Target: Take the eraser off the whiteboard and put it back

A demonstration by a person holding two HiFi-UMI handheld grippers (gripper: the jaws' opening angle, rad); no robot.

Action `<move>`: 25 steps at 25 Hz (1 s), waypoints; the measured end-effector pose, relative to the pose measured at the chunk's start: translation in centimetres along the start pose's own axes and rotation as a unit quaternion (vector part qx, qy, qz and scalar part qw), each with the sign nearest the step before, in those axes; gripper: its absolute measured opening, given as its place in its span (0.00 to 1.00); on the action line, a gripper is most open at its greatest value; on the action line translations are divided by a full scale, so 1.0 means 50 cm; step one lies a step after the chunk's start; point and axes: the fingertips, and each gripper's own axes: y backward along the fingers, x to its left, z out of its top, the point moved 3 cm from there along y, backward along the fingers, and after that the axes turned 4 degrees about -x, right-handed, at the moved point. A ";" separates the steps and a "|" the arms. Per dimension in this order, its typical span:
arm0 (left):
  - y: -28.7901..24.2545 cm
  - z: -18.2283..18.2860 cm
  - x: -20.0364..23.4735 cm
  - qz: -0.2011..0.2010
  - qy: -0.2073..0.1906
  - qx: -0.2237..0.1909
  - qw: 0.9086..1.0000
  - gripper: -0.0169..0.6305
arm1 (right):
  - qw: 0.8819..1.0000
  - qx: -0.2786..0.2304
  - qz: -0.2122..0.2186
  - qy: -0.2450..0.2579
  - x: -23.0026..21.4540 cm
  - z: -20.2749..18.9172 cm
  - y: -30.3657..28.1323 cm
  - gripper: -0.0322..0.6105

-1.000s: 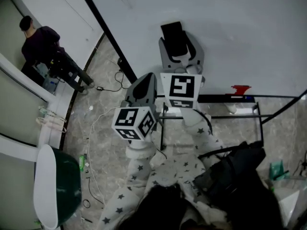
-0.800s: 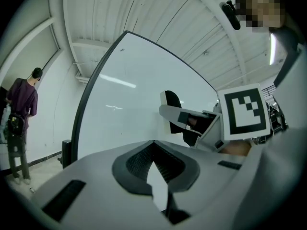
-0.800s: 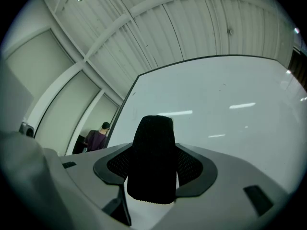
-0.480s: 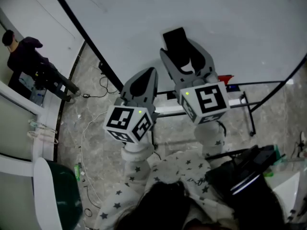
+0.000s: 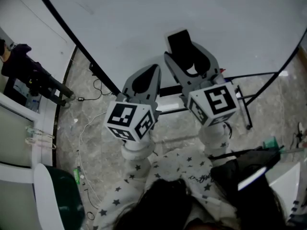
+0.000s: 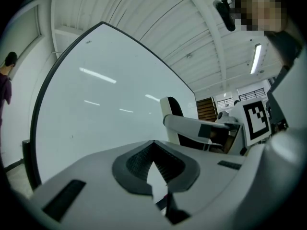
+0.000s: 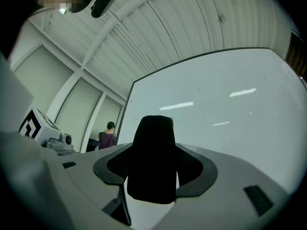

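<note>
Right gripper [image 5: 186,52] fingers clamped on the black eraser [image 5: 179,43], held up in front of the whiteboard [image 5: 144,18]; can't tell if it touches. Left gripper [image 5: 152,72] fingers closed, empty.

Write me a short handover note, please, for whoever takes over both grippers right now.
Right gripper: jaws shut on the eraser, held up in front of the whiteboard. Whether it touches the board cannot be told.
Left gripper: jaws shut, empty, beside the right one.
Done: the eraser is off the board and in the grip.
Left: set it back on the board, then open the jaws and draw away.
</note>
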 end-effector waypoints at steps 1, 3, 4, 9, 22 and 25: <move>0.000 -0.001 -0.001 -0.001 0.000 0.002 1.000 0.03 | 1.000 0.001 0.001 -0.002 0.000 -0.002 0.000 0.46; 0.002 -0.004 0.003 -0.001 0.000 0.006 1.000 0.03 | 1.000 0.002 0.004 -0.004 0.003 -0.006 -0.004 0.46; 0.003 -0.004 0.006 -0.001 0.000 0.006 1.000 0.03 | 1.000 0.002 0.005 -0.004 0.004 -0.009 -0.007 0.46; 0.003 -0.005 0.019 0.002 0.007 0.002 1.000 0.03 | 1.000 0.007 0.007 -0.007 0.005 -0.018 -0.020 0.46; -0.024 -0.019 0.077 0.019 0.012 -0.007 1.000 0.03 | 0.998 -0.016 -0.045 0.034 -0.010 -0.038 -0.100 0.46; -0.038 -0.032 0.121 0.029 0.016 -0.007 0.999 0.03 | 0.997 -0.021 -0.059 0.048 -0.006 -0.059 -0.155 0.46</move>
